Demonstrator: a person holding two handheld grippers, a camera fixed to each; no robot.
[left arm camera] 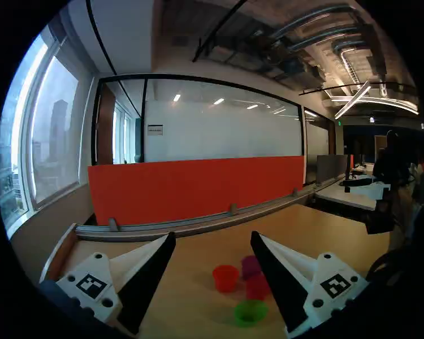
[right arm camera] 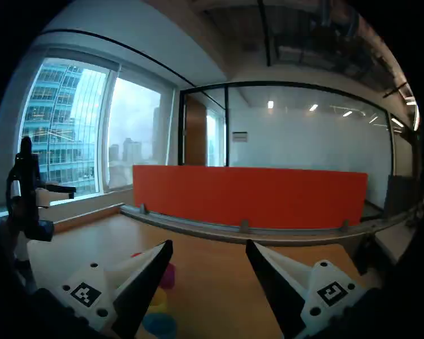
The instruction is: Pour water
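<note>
Hovering over the desk (left arm camera: 319, 226).
Held right gripper (right arm camera: 208, 243) and left gripper (left arm camera: 212, 234) wide open, empty; red cup (left arm camera: 225, 278) and green cup (left arm camera: 250, 312) below, short of the desk's far edge.

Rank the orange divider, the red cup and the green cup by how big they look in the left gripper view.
Largest by far: orange divider, though farther off.
Then red cup and green cup: about alike; green sits nearer, so unranked.
</note>
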